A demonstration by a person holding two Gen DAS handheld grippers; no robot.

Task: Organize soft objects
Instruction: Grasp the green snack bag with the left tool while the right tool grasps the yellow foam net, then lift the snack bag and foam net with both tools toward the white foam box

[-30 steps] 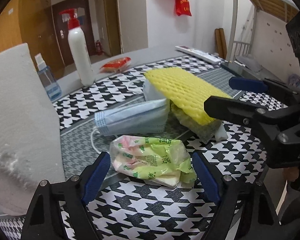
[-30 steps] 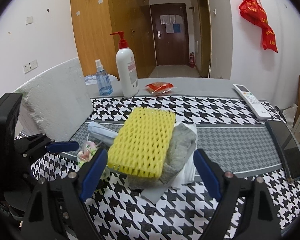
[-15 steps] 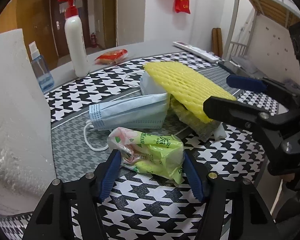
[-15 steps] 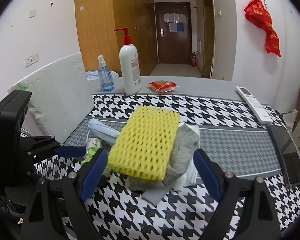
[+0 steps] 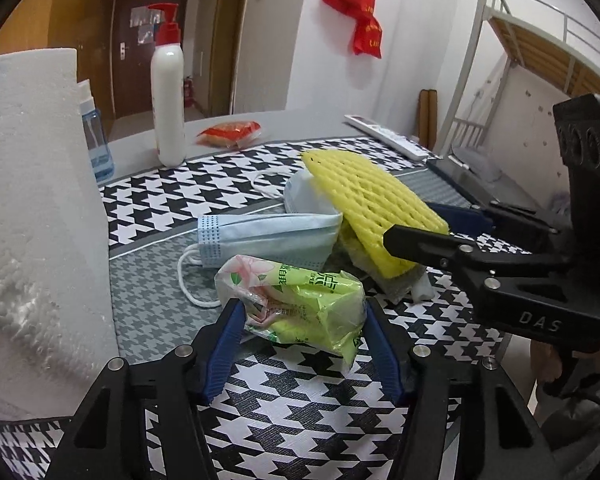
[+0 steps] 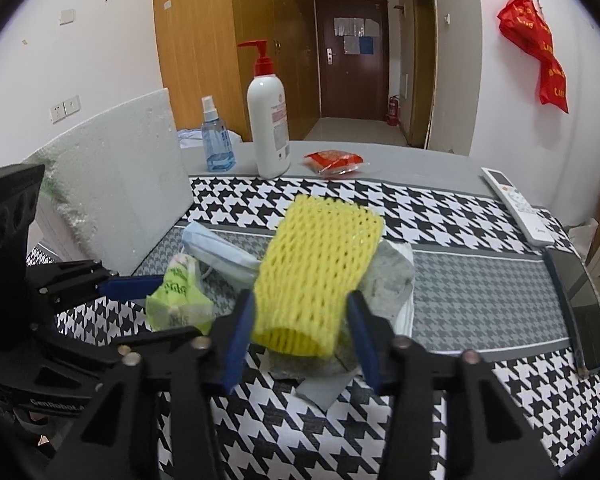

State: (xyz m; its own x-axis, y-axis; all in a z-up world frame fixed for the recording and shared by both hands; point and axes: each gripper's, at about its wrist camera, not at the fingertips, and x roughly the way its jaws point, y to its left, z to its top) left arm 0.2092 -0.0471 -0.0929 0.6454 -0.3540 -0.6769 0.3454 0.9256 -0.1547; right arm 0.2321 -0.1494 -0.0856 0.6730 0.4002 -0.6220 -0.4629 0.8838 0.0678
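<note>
The left gripper point(image 5: 302, 322), black-framed with blue ribbed pads, points downward; its jaws have just been closing, pads pressing both sides of a crinkly green-and-pink plastic packet point(image 5: 296, 300). To its right, the matching right gripper point(image 6: 300, 328) has just closed onto the near end of a yellow foam mesh sleeve point(image 6: 320, 272).

foam net point(image 6: 320, 276): yellow | tissue pack point(image 5: 300, 300): green with pink flower | face mask point(image 5: 268, 236): pale blue | cloth point(image 6: 460, 216) on the desk: black-and-white houndstooth with grey band | pump bottle point(image 6: 269, 120): white, red top
</note>
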